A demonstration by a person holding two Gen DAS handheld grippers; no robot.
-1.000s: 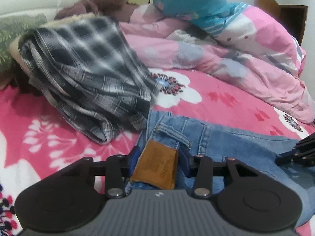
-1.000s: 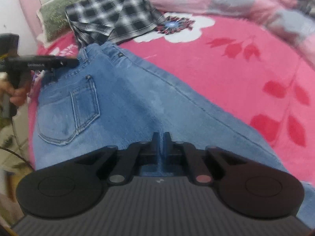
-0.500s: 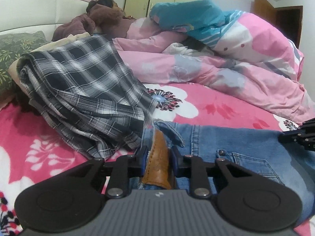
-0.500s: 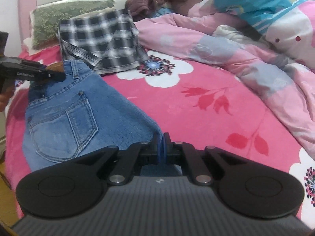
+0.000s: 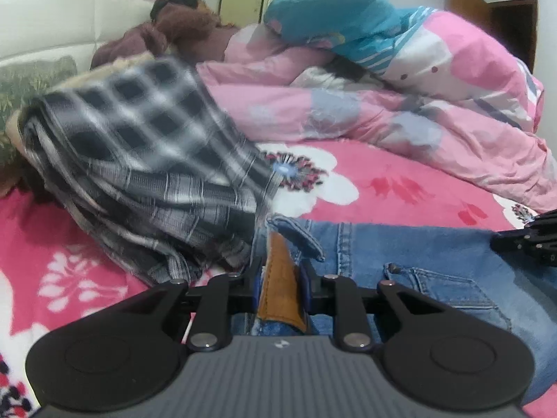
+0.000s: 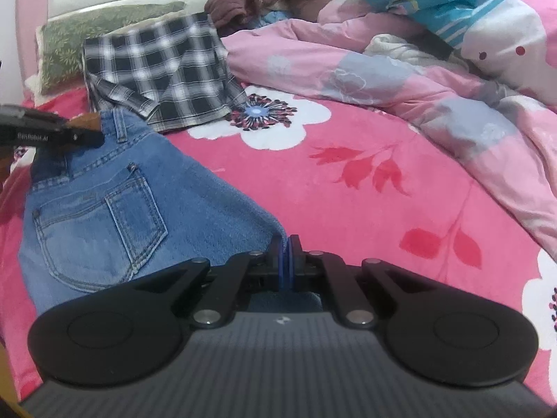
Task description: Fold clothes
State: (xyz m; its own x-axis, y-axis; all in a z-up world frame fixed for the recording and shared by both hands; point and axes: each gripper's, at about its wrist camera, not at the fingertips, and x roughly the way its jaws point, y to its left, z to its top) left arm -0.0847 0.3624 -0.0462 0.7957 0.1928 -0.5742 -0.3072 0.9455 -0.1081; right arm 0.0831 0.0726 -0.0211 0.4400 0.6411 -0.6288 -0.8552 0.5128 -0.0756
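The jeans (image 6: 104, 209) lie on the bed (image 6: 383, 191) just beside the plaid shirt (image 6: 163, 69), left gripper (image 5: 280, 287) pinching the waistband patch, right gripper (image 6: 286, 261) clamped on denim; fold under way, next both likely carry one end across evenly.

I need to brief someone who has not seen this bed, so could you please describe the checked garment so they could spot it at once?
Start at the bed's pink floral bedspread and look toward the green leaf-print pillow at its head. Partly on that pillow lies the folded black-and-white plaid shirt, just beyond the waistband of the blue jeans. It is the only checked fabric; the pink duvet beside it is floral.
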